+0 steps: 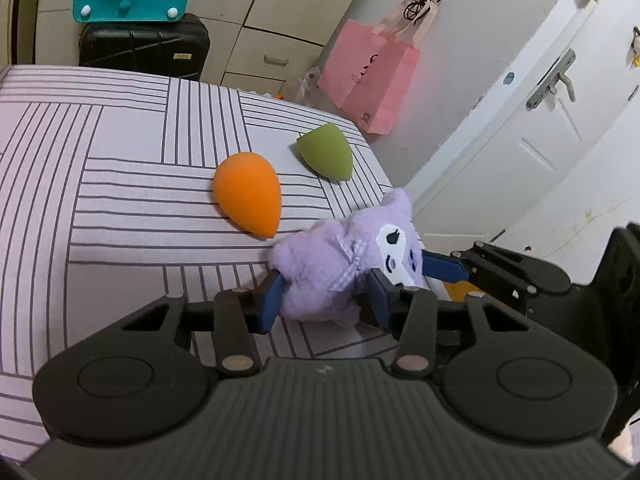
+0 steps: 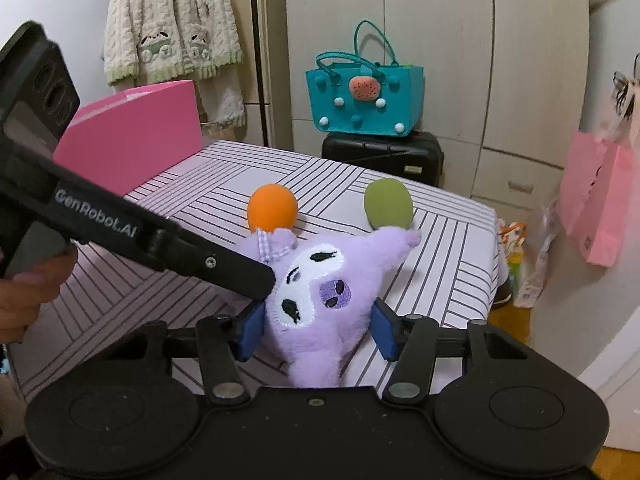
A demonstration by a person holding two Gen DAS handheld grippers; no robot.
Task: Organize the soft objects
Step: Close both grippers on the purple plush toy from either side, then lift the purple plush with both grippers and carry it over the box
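Left tongs (image 1: 324, 300): blue pads on both flanks of the purple plush (image 1: 344, 264), fur bulging around them. Clamped on the plush. The plush fills the gap between the pads, gingham bow (image 1: 350, 264) just ahead of the tips, its embroidered face turned toward the right side of the left view.

Right tongs (image 2: 316, 330): pads pressed to both sides of the plush (image 2: 320, 300) below its face, so also clamped on it. The plush's lower body runs back between the pads toward the camera; the pointed ear (image 2: 404, 236) reaches away up-right. In the left view the right tongs (image 1: 438, 268) come in from the right, one blue pad against the face. In the right view the left tongs' black arm (image 2: 168, 240) crosses from the left and ends at the plush's head; a hand (image 2: 24, 296) grips its handle at the left edge.

The plush sits near the front corner of the striped tabletop (image 1: 120, 200); whether it rests on the cloth or is lifted clear I cannot tell.

Just beyond it: orange sponge (image 1: 248, 194), teardrop shaped, lying on the cloth, tip near the plush. Green sponge (image 1: 326, 156) further back beside it, close to the tabletop edge, apart from the orange one.

Further back: pink box (image 2: 132, 136) at the far left of the tabletop, black suitcase (image 2: 384, 152) behind the tabletop with a teal bag (image 2: 362, 100) on top, pink paper bag (image 1: 368, 80) hanging at the right.
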